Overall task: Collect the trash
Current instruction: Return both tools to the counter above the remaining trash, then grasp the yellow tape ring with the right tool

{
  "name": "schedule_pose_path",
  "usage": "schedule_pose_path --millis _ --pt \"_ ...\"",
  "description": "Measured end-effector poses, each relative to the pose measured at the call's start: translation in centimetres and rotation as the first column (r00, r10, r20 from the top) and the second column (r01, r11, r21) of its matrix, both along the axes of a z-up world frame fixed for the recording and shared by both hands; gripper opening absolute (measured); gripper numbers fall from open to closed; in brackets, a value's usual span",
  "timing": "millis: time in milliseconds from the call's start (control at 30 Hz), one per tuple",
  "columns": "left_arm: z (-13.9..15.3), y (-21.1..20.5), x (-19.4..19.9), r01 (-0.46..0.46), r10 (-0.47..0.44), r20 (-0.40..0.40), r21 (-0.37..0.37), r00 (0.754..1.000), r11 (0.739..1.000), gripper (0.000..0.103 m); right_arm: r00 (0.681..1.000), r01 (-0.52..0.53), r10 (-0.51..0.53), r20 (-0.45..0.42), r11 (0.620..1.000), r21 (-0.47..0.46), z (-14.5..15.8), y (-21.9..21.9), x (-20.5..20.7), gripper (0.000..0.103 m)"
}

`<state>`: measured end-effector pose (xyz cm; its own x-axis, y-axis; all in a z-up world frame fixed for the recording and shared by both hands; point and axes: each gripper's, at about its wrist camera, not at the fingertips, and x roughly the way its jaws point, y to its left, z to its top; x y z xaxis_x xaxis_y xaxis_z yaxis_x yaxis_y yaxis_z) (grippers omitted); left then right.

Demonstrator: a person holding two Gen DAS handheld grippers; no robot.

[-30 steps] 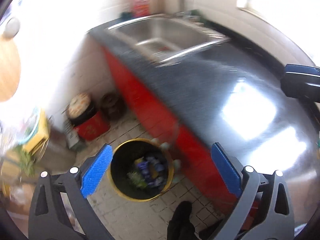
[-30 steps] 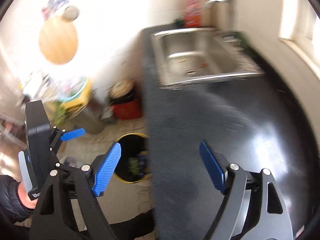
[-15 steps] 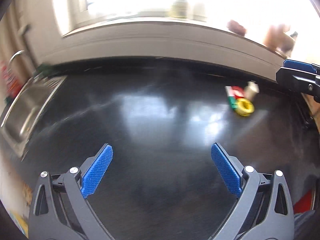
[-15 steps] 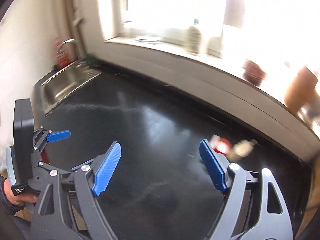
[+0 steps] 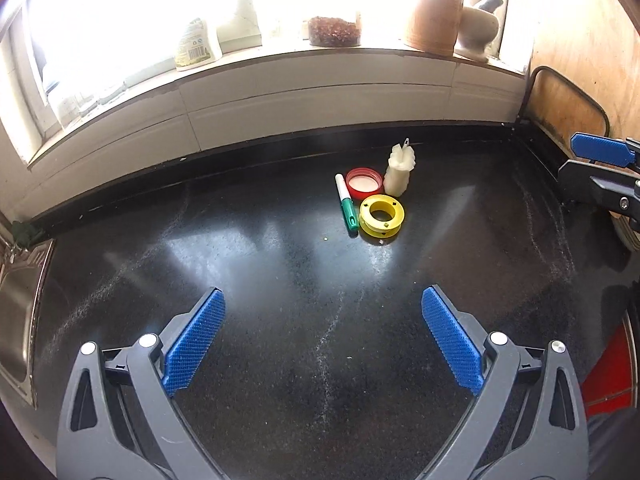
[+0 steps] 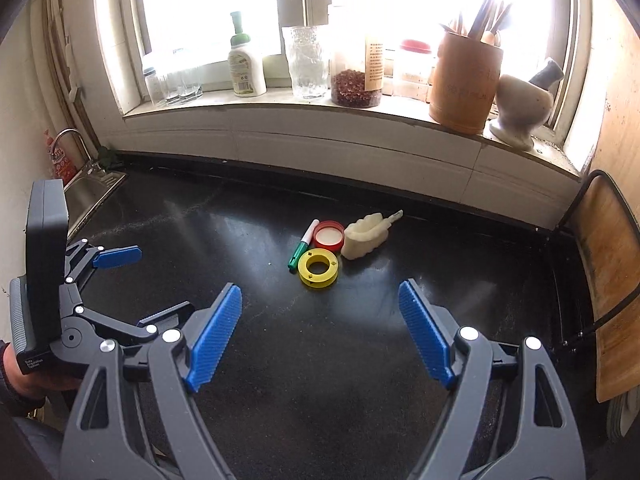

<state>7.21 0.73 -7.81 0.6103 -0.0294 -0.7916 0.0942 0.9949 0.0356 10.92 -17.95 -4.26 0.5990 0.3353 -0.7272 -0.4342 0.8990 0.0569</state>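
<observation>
Both released: left hand-held gripper [image 5: 322, 340] and right hand-held gripper [image 6: 320, 336], jaws wide, empty, above glossy black surface [image 6: 248, 240]. Clustered near back wall, well ahead: yellow plastic spool [image 6: 318, 269], green-and-white marker [image 6: 303, 243], red round lid [image 6: 329, 235], cream lumpy brush head [image 6: 366, 236].

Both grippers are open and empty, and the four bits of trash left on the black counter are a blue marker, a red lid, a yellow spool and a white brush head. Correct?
Not quite: the marker is green and white, not blue, as the right wrist view shows. The rest stands: the left gripper and right gripper are open and empty, and the red lid, yellow spool and white brush head lie on the black counter.
</observation>
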Motion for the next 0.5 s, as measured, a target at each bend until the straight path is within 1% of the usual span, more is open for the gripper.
schedule_pose_path --millis 100,200,333,500 --pt "-0.3 0.6 0.6 -0.008 0.008 -0.014 -0.003 1.000 1.000 0.096 1.000 -0.010 0.010 -0.006 1.000 0.001 -0.5 0.5 0.7 0.078" --pt "-1.3 1.3 1.5 -0.020 0.019 -0.034 -0.020 0.999 1.000 0.096 0.999 -0.018 0.018 -0.028 1.000 -0.001 -1.9 0.9 1.7 0.078" --pt "-3.2 2.0 3.0 -0.039 0.037 -0.067 -0.034 0.997 0.999 0.096 0.998 -0.033 0.032 -0.062 0.999 -0.020 -4.7 1.8 3.4 0.078" --pt "-5.4 2.9 4.8 -0.038 0.035 -0.097 -0.028 0.995 0.999 0.096 0.993 -0.054 0.049 -0.110 0.998 -0.042 -8.9 3.4 6.1 0.078"
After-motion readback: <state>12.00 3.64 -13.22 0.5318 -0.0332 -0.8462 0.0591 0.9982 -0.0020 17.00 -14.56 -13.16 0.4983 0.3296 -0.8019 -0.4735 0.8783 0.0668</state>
